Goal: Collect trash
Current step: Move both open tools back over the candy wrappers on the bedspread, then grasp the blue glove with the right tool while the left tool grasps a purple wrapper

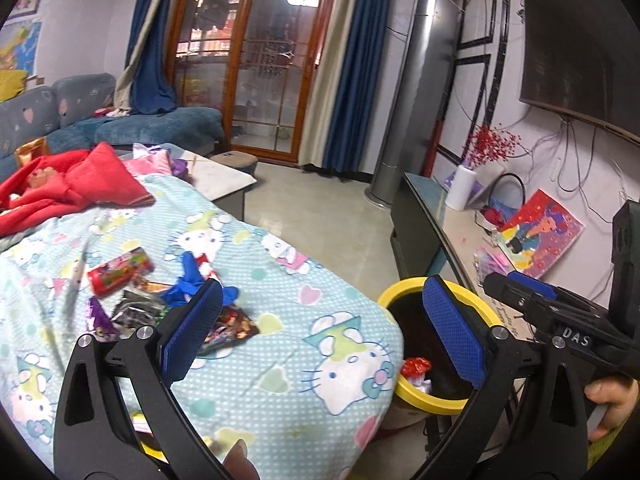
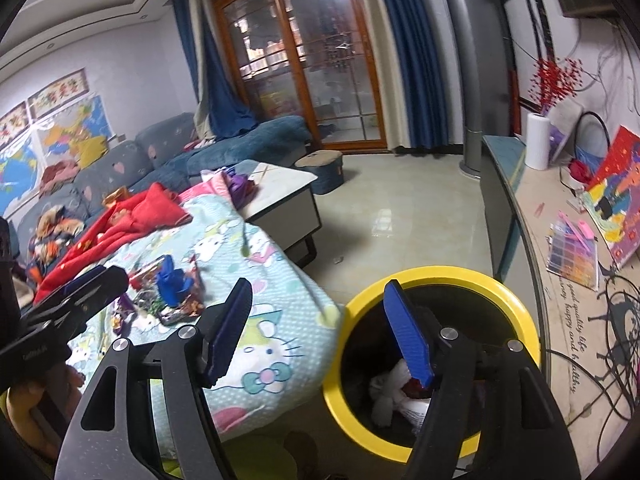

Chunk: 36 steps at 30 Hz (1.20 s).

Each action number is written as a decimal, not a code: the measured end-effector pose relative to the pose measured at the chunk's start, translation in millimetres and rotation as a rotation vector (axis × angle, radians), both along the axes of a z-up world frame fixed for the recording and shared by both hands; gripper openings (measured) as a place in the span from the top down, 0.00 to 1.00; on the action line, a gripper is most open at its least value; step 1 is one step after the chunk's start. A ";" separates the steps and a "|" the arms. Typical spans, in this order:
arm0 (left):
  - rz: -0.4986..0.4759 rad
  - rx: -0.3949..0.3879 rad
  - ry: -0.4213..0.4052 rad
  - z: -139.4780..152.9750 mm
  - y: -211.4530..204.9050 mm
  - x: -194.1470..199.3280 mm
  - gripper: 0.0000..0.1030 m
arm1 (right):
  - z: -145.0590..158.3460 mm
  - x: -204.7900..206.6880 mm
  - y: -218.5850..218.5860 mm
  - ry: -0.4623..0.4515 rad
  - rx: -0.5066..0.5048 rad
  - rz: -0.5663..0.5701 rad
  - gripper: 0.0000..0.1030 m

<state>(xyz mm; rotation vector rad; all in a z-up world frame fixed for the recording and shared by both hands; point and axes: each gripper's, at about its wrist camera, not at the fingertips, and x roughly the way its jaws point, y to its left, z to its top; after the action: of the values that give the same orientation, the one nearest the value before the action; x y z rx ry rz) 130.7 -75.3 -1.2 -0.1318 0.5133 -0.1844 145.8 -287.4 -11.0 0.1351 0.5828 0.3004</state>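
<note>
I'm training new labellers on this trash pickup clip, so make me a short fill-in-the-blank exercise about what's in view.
1. The rim of the trash bin is coloured ____.
2. The wrappers still to collect lie on a ____ blanket.
3. Both the left hand-held gripper and the right hand-held gripper have their jaws ____.

Missing words: yellow; Hello Kitty; open

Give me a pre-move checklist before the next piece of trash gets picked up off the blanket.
1. Right gripper empty, jaws apart: ok.
2. Left gripper empty, jaws apart: ok.
3. Yellow-rimmed bin upright beside the blanket's edge, mouth unobstructed: ok.
4. Trash already dropped sits inside the bin: ok.
5. Wrappers and red can left on the Hello Kitty blanket: not ok, task unfinished.
6. Blue crumpled item trash or not: cannot tell.
</note>
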 end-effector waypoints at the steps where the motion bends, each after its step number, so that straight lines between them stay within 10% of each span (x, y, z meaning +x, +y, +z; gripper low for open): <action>1: 0.011 -0.001 -0.002 0.0 4.1 -0.5 0.11 | 0.7 -0.6 4.6 -0.001 -0.006 0.010 0.36; 36: 0.396 -0.195 0.149 -54.3 192.9 2.5 0.19 | -38.0 54.1 196.3 0.133 -0.114 0.411 0.46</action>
<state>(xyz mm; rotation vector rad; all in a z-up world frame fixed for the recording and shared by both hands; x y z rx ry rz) 133.2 117.6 -55.5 -0.4352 0.6063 0.1648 200.0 -91.1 -48.9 -0.0776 0.7578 0.6588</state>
